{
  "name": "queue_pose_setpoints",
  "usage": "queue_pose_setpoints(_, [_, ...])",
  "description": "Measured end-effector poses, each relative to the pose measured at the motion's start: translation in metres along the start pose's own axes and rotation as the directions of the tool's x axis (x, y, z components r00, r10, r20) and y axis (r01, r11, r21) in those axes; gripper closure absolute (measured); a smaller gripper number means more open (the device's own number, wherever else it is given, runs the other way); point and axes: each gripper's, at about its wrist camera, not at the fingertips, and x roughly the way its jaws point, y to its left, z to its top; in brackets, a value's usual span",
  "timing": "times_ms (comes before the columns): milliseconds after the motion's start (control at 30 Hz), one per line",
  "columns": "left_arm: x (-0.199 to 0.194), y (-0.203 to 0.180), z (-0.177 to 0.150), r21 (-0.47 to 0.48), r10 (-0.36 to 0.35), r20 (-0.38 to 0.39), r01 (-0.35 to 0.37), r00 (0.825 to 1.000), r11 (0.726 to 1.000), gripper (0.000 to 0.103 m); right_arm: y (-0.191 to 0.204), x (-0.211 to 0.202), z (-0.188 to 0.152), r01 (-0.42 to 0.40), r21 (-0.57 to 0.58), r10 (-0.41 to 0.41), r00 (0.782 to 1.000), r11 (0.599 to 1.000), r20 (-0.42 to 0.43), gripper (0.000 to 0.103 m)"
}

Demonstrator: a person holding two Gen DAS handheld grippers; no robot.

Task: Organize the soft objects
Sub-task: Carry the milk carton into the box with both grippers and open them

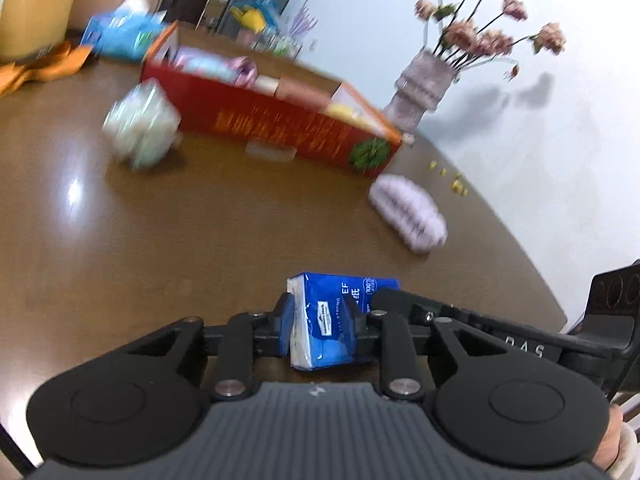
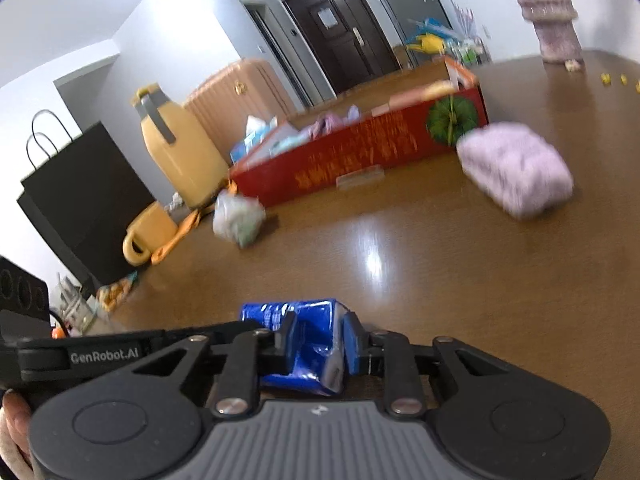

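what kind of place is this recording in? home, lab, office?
Most likely a home, a living or dining area near the entrance. A dark front door opens off the room, a suitcase stands by the wall, and a vase of flowers sits on the brown wooden table.

Home, living/dining rm. Evidence: big glossy brown wood table (image 2: 420, 248) w/ household clutter on it; vase of pink artificial flowers (image 1: 424, 80) by white wall; dark entry door (image 2: 340, 36) w/ paper notice on it at far end; peach hard-shell suitcase (image 2: 236, 96) parked against wall; yellow thermos jug (image 2: 180, 148) + matching mug (image 2: 148, 236); black paper shopping bag (image 2: 84, 196); red printed gift carton (image 2: 360, 160) holding assorted soft packs. Domestic, not lab/shop.
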Motion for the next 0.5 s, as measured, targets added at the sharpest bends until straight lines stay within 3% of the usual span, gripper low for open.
queue_pose_setpoints(167, [0.013,-0.012,0.080,0.083,-0.016,0.134,0.005,0.991,0.997,0.078,0.012,0.016,0.081,0.023,-0.115,-0.009,0.993,0.993,0.119,0.080])
queue_pose_setpoints(233, [0.031,-0.009,0.118,0.080,-0.008,0.151,-0.004,0.988,0.997,0.078,0.011,0.037,0.120,0.036,-0.131,-0.018,0.990,0.991,0.143,0.080])
queue_pose_setpoints(367, [0.077,0.008,0.175,0.043,0.058,0.128,-0.064,0.990,0.997,0.078,-0.006,0.096,0.177,0.024,-0.076,-0.016,0.995,0.997,0.096,0.080])
queue_pose_setpoints(500, [0.118,0.032,0.201,0.006,0.111,0.050,-0.112,0.992,0.994,0.078,-0.021,0.154,0.200,0.032,-0.045,-0.032,0.999,0.998,0.012,0.080])
